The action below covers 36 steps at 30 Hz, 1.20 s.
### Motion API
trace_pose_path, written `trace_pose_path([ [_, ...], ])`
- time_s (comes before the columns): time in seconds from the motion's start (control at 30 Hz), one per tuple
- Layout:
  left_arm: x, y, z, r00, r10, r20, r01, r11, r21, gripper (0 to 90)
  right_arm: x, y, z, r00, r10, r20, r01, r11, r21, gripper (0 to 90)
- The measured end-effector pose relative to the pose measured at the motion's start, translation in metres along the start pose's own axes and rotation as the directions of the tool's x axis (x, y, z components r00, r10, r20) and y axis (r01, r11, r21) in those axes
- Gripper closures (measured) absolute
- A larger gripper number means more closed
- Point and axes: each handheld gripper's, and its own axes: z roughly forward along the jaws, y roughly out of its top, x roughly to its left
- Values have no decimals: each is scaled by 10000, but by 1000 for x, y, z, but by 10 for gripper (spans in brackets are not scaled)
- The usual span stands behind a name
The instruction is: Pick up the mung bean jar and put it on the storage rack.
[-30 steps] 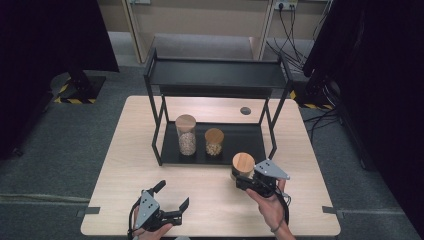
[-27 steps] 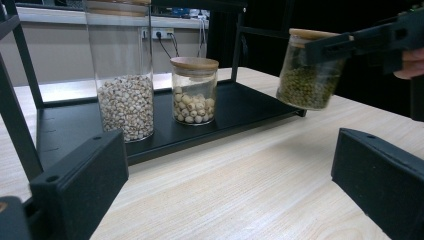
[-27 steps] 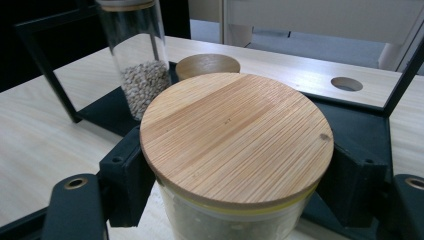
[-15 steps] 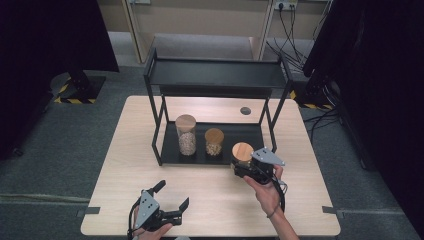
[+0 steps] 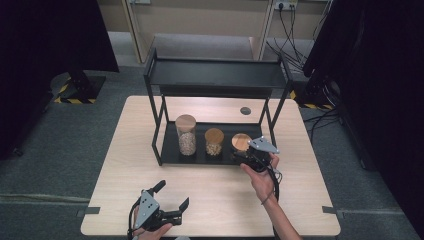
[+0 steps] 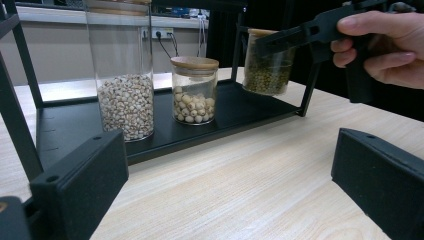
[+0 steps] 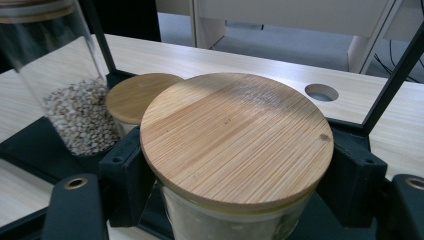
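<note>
The right gripper [image 5: 248, 156] squeezes a small glass jar [image 6: 266, 64] of green beans at the shelf's [image 5: 170, 150] right end, a hard, smooth, breakable jar best held around its sides under the wooden lid [image 7: 235, 137], while the left gripper [image 5: 171, 200] stays open.

A glass jar with a round bamboo lid [image 7: 235, 137] sits clamped between the right gripper [image 7: 235, 175]'s two black jaws. Behind it on the black shelf tray [image 7: 30, 150] stand a shorter lidded jar [image 7: 137, 97] and a tall jar of pale grains [image 7: 65, 100], with the wooden table [image 7: 240, 57] beyond.
</note>
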Motion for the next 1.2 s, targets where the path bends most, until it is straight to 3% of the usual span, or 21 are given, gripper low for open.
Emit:
trace_pose_path([
  [0.6, 1, 0, -1, 10000, -6, 10, 6, 10000, -43, 12, 0, 9, 41, 9974, -61, 720, 33, 9992, 389, 256],
  [1.2, 1, 0, 0, 10000, -39, 26, 39, 10000, -31, 12, 0, 4, 62, 9974, -33, 717, -6, 9985, 543, 256],
])
